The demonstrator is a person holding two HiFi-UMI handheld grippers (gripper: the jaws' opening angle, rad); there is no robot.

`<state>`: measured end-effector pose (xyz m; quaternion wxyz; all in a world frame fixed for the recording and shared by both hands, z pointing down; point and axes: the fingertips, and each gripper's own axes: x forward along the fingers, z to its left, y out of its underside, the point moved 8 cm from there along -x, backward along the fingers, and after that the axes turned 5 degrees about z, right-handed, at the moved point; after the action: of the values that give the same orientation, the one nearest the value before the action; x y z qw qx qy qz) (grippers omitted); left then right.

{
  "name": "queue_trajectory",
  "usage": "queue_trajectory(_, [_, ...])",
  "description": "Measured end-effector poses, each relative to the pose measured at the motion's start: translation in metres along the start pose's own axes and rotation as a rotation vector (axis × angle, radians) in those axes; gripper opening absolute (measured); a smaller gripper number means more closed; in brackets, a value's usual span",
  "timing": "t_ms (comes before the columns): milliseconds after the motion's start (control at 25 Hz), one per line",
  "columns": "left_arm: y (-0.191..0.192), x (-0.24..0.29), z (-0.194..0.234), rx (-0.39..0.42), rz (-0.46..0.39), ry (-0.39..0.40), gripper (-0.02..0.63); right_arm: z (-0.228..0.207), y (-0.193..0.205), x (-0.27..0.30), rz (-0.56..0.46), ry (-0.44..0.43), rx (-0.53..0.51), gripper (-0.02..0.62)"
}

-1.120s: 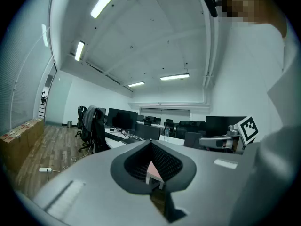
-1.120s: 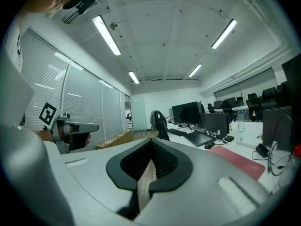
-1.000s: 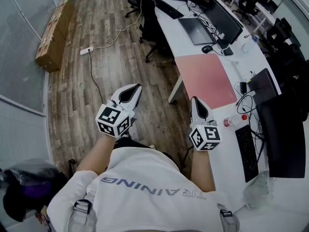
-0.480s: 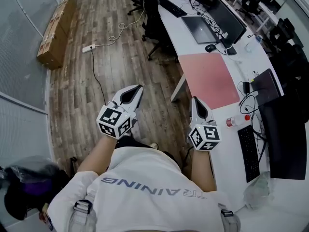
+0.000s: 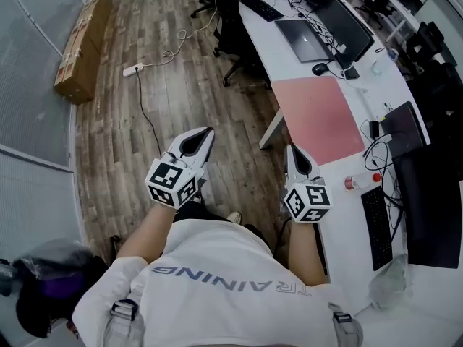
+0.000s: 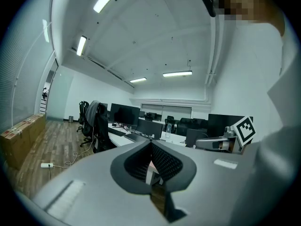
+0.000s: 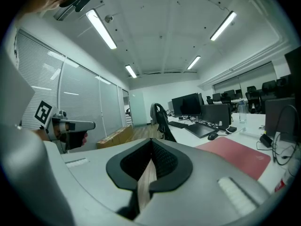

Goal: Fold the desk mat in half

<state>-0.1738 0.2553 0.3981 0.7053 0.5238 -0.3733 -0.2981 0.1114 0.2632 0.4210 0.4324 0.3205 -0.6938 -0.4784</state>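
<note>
Little has changed since a second ago: both grippers hold the same pose, while the mat (image 5: 322, 118) and desk (image 5: 271, 38) sit slightly further right in the head view. The pink mat lies flat and unfolded on the desk. The left gripper (image 5: 207, 130) is well apart from the mat, out over the wooden floor (image 5: 145, 136), with its jaws closed on nothing. The right gripper (image 5: 291, 149) is nearer the mat, just off its near corner beside the desk edge, not touching it, and its jaws are also closed and empty. Beyond the mat are a mouse (image 5: 319, 69) and a laptop (image 5: 309, 40). On the near side of the mat lies a bottle (image 5: 359, 181).
</note>
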Motion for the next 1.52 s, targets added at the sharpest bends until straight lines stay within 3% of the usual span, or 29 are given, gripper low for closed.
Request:
queue_trajectory(320, [-0.010,0.020,0.054,-0.009,-0.005,0.038,0.000,0.018,-0.011,0.048,0.054,0.039,-0.024,0.017])
queue_trajectory(520, [-0.028,0.033,0.107,0.036,-0.036,0.042,0.000,0.039,-0.035,0.095,0.064,0.081,-0.066,0.017])
queue_trajectory(720, [-0.044,0.043,0.167,0.024,-0.030,0.076,0.000,0.057,-0.061,0.143,0.038,0.128,-0.057,0.015])
queue_trajectory(920, [-0.047,0.052,0.213,0.009,-0.012,0.108,0.000,0.079,-0.063,0.181,0.057,0.153,-0.052,0.017])
queue_trajectory(1240, [-0.051,0.074,0.252,-0.003,0.010,0.158,0.000,0.086,-0.062,0.221,0.097,0.177,-0.035,0.017])
queue_trajectory(1520, [-0.066,0.127,0.262,0.012,0.004,0.200,0.000,0.053,-0.076,0.251,0.084,0.209,-0.033,0.017])
